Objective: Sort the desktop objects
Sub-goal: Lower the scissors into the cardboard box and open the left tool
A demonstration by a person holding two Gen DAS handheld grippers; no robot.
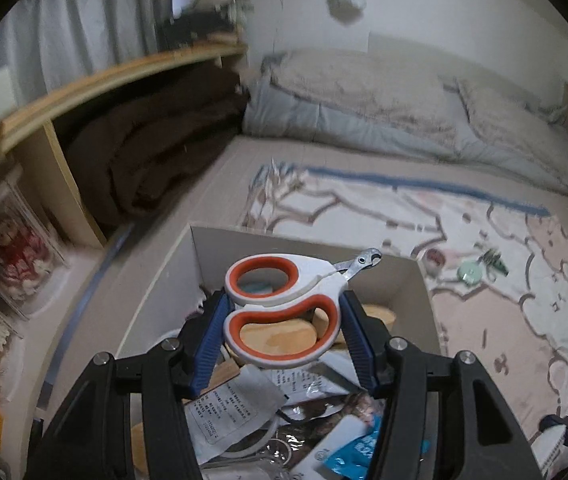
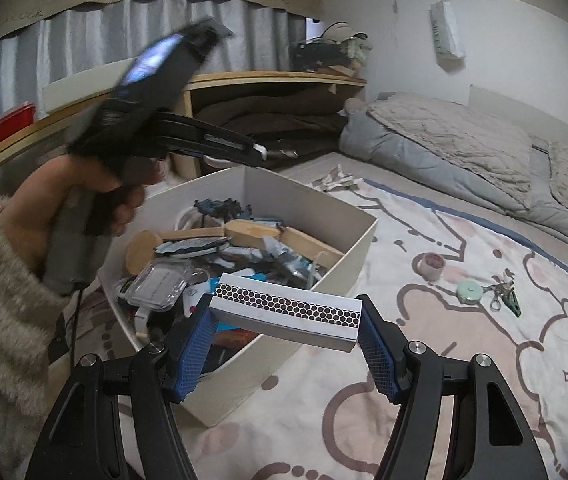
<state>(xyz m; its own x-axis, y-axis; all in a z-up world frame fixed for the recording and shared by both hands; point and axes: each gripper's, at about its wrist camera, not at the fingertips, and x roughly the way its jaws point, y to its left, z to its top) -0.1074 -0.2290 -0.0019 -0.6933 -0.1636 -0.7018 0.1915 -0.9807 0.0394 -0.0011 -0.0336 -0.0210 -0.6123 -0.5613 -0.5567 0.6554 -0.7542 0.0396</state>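
The box (image 2: 360, 240) on the bed already holds most clutter. Left tool (image 1: 284, 312) grips nail clippers (image 1: 280, 308) above it; right tool (image 2: 286, 328) clamps a matchbox (image 2: 284, 312) at its rim. Tape roll (image 2: 430, 266), tape measure (image 2: 469, 292) and clip (image 2: 510, 300) remain on the blanket (image 2: 484, 360)

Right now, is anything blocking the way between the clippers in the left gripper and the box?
Nothing visible does. The left gripper holds the clippers above the open box, whose top is uncovered. Inside lie only loose packets and wooden pieces, below the clippers.
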